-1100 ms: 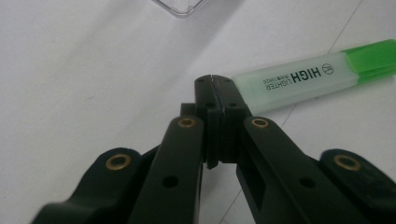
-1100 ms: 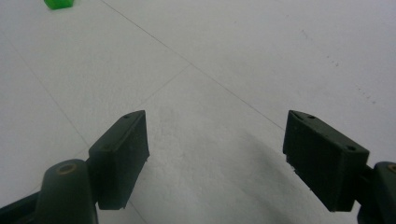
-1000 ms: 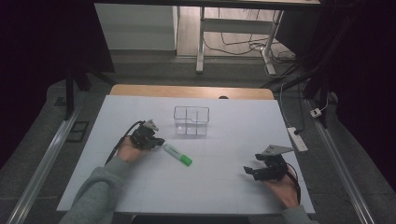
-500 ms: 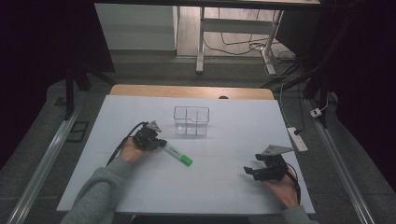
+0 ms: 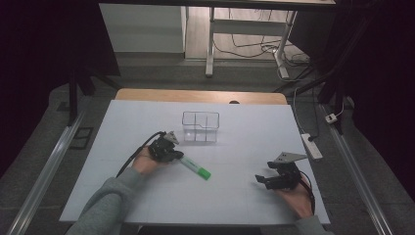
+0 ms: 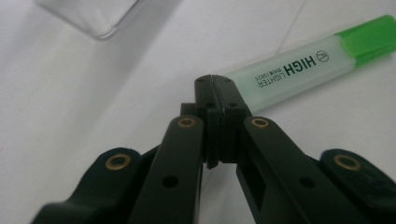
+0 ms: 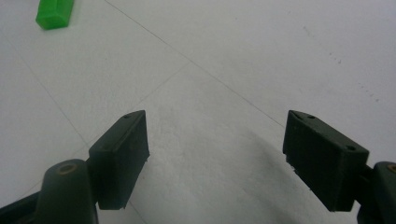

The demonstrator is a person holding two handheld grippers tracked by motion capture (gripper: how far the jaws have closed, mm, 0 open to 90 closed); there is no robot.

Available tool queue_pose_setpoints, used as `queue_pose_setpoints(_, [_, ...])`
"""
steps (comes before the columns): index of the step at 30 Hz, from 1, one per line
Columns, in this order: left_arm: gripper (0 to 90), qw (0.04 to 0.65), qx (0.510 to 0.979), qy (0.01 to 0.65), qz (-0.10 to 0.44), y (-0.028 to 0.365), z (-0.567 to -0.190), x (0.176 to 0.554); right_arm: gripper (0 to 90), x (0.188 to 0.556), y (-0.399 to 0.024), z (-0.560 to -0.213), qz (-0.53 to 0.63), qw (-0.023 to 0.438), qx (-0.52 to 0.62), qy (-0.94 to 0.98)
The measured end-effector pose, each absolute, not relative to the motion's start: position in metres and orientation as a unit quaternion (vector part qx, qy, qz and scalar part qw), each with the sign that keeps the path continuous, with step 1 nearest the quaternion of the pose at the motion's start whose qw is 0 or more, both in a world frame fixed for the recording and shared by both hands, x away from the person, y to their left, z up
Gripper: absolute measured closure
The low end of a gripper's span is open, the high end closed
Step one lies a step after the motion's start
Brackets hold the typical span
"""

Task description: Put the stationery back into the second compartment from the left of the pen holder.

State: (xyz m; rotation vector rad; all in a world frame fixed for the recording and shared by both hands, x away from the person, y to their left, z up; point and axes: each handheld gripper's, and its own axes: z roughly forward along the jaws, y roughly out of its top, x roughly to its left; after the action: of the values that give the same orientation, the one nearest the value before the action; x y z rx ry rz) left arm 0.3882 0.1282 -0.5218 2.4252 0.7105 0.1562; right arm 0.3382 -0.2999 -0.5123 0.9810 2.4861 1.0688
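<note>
Clear divided box is sitting mid-table w/ nothing visible inside its compartments. Left gripper is resting w/ jaws pressed together, nothing between them, tips right at the bare end of the green-capped highlighter, which is lying flat on the white table just below-left of the box. Right gripper is sitting well apart to the right, jaws spread wide over bare table.
</note>
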Motion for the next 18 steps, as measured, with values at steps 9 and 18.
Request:
queue_pose_setpoints(9, [88.7, 0.297, 0.923, 0.238, 0.053, 0.105, -0.520, 0.381, 21.9, 0.338, -0.299, -0.513, 0.368, 0.131, 0.337, 0.857])
queue_pose_setpoints(18, [88.7, 0.295, 0.929, 0.220, 0.046, 0.085, -0.519, 0.374, 21.9, 0.338, -0.298, -0.512, 0.368, 0.131, 0.335, 0.857])
